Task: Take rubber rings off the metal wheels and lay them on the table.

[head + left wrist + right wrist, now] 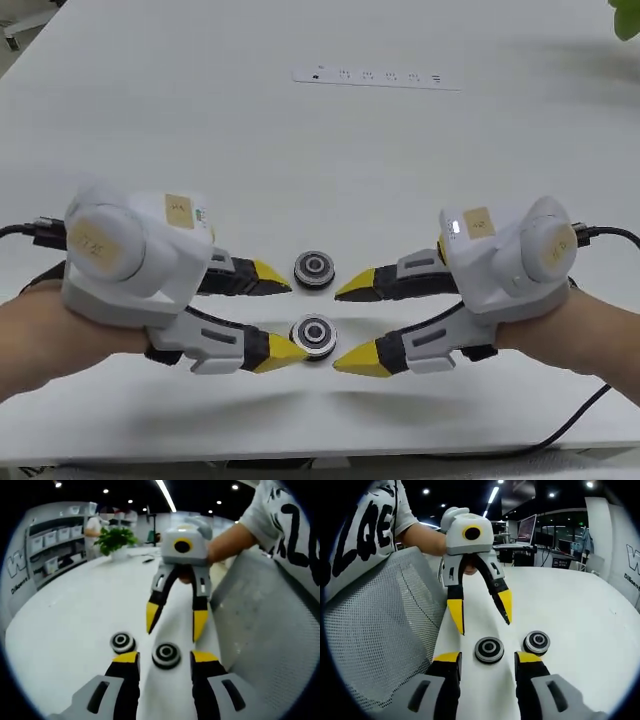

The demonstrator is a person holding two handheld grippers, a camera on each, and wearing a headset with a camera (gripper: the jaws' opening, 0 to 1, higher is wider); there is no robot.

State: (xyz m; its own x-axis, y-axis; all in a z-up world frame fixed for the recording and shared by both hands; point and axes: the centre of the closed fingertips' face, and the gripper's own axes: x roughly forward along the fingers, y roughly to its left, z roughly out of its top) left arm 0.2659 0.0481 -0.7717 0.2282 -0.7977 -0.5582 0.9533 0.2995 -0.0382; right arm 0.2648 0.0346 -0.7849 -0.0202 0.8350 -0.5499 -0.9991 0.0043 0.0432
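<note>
Black rubber rings (478, 650) are on both metal wheels (314, 269), sitting near the surface's (300, 150) front edge. Left gripper (291, 320) & right gripper (340, 328) face off, jaws wide open, holding nothing, both lined up on the nearer wheel (313, 335). Prob one steadies it, other peels.

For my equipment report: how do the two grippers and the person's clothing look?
Left gripper and right gripper match: white rounded housings, grey-black jaws with yellow tips, tan handwritten labels, black cables. The person wears a white T-shirt with black letters.
</note>
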